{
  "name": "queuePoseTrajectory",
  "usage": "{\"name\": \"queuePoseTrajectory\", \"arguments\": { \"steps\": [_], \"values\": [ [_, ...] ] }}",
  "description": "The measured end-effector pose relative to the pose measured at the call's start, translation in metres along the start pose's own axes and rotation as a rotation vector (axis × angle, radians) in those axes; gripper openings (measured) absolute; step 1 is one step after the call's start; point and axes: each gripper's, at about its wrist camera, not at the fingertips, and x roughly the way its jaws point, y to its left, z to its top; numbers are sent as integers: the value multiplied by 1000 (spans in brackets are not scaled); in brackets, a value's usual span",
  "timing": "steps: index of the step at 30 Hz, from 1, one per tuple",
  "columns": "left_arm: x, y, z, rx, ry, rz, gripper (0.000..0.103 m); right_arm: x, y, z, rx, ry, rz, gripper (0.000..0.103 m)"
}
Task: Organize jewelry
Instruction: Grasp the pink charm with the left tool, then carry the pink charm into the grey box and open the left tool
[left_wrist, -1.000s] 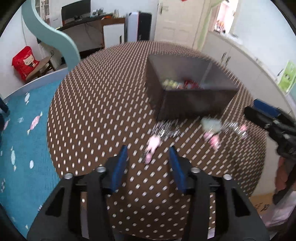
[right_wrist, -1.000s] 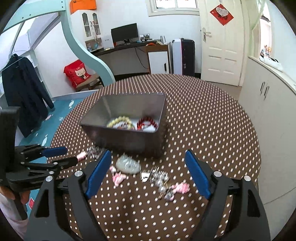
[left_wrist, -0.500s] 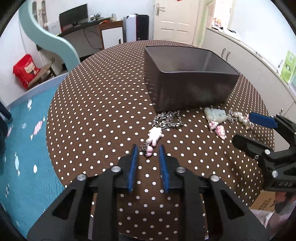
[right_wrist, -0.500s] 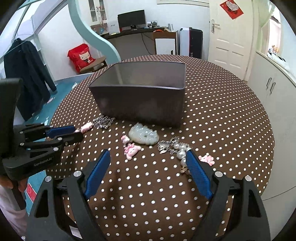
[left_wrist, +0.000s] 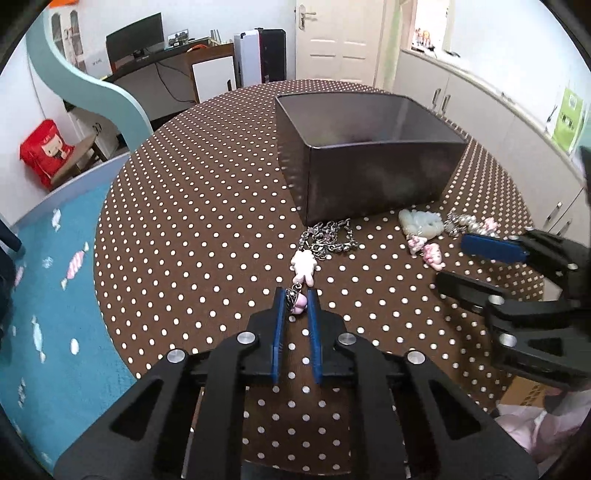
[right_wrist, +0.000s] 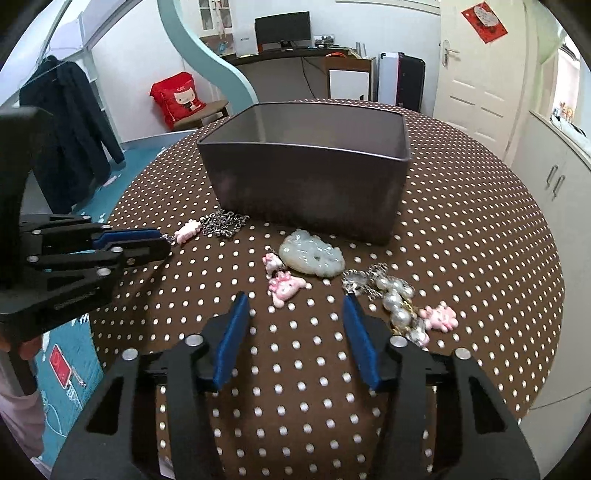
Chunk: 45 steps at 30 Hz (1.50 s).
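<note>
My left gripper (left_wrist: 296, 297) is shut on the small pink end charm (left_wrist: 298, 302) of a silver chain (left_wrist: 328, 240) with a pink bunny charm (left_wrist: 304, 266), lying on the table in front of the dark metal box (left_wrist: 369, 177). The left gripper also shows in the right wrist view (right_wrist: 162, 245). My right gripper (right_wrist: 295, 314) is open and empty, low over the table, just short of two pink charms (right_wrist: 282, 282) and a pale green jade pendant (right_wrist: 312, 256). A pearl bracelet with a pink charm (right_wrist: 402, 302) lies to its right.
The round table (right_wrist: 480, 240) has a brown polka-dot cloth. Its edge drops to a blue rug (left_wrist: 44, 295) on the left and white cabinets (right_wrist: 554, 177) on the right. The box (right_wrist: 306, 173) stands mid-table behind the jewelry.
My left gripper moved forward and closed on the chain's pink end charm. My right gripper came lower and nearer the pink charms and narrowed its opening.
</note>
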Motion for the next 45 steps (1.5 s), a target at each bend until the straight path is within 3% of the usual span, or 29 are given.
{"name": "queuePoseTrajectory", "arguments": {
  "steps": [3,8,27,45],
  "values": [
    [-5,2,-1,-17,-9,-26,12,6,7,5,-34,2,-38,44],
    [-11,1,0,-24,-25,-44,12,9,15,6,-98,-24,-38,20],
    [-40,4,10,-20,-101,-81,12,-2,18,7,-78,-34,-42,16],
    [-81,7,51,-8,-173,-122,12,-41,-3,45,-28,-125,-66,16]
  ]
}}
